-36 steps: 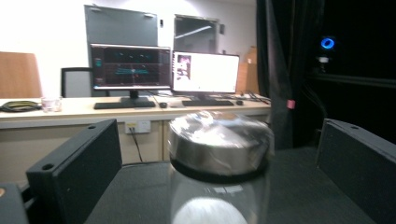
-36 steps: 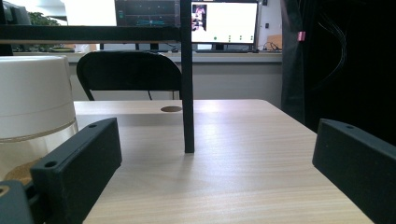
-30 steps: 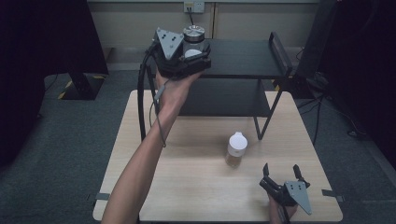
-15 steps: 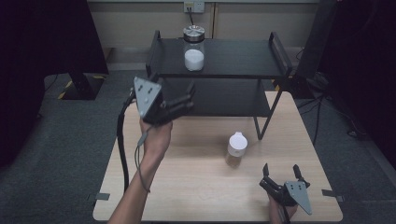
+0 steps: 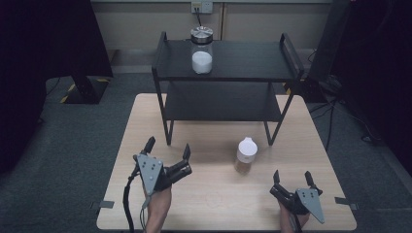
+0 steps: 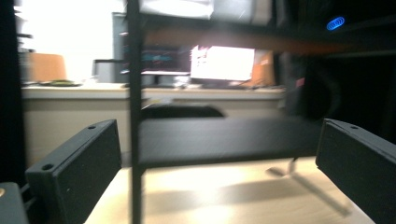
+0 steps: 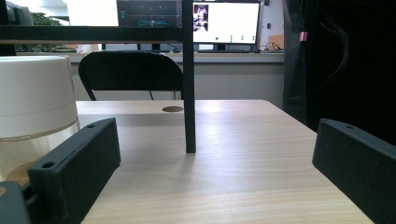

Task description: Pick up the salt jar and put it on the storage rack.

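In the high view, both claws rest low at the near edge of the counter [image 5: 214, 121]: the left claw [image 5: 168, 150] sits at the near left with its jaws spread wide and nothing between them, and the right claw [image 5: 292, 177] sits at the near right, also spread and empty. The white-capped jar [image 5: 245, 155] stands upright on the counter between them, just ahead and to the left of the right claw and well apart from the left one, so the right hand looks the nearer. A second jar with a metal lid [image 5: 201, 50] stands on the top level of the black shelf [image 5: 252, 60] at the far side. In the left gripper view, blurred, the open jaws frame a shelf leg [image 6: 135, 140] and the lower shelf board. In the right gripper view, the white-capped jar [image 7: 35, 116] stands close at the left edge, outside the gap of the wide-open jaws, so a swing toward that side would likely be needed to frame it.
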